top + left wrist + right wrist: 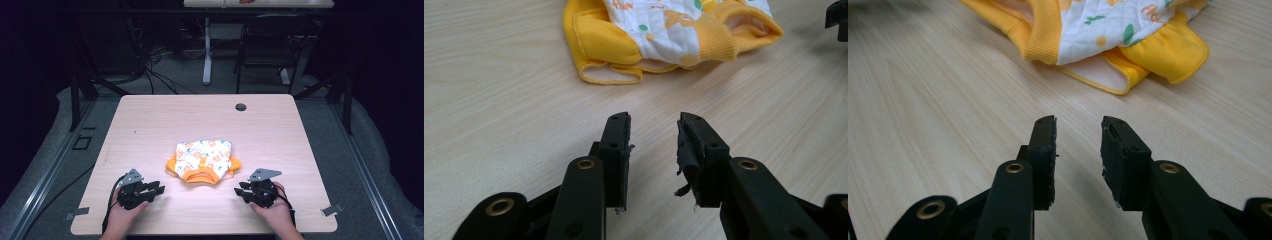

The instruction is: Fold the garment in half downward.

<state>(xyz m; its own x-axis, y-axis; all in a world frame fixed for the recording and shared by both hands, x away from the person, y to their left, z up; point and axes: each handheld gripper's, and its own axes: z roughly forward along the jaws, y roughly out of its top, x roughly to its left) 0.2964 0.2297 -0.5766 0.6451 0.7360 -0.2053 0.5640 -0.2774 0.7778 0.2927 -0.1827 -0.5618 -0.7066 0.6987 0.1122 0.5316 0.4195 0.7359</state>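
folded garment on the worktop, both tools apart from it

a small folded garment (204, 161), white with an orange and green print and yellow-orange trim, lies flat near the middle of the worktop (150, 125), a little toward the person's side. its ribbed yellow band faces the person, and yellow edges stick out at both sides. nothing lies on it or touches it.

the left tool (157, 189) rests low on the worktop near the garment's left front corner, apart from it. in the left gripper view its jaws stand parted with bare wood between them; the pad on one jaw looks frayed. the right tool (240, 192) sits likewise near the right front corner, also clear of the cloth, jaws parted and empty. a hand (124, 212) holds the left tool and another hand (272, 212) the right, both coming in from the near edge.

the worktop is pale wood grain with rounded corners and a dark cable hole (241, 107) near its far edge. bare wood lies between each tool and the garment.

around it the room is dim. grey floor (350, 150) surrounds the worktop, with metal rails at both sides. beyond the far edge stand a black chair (270, 45), a white table leg (207, 50) and a tangle of cables (150, 65).
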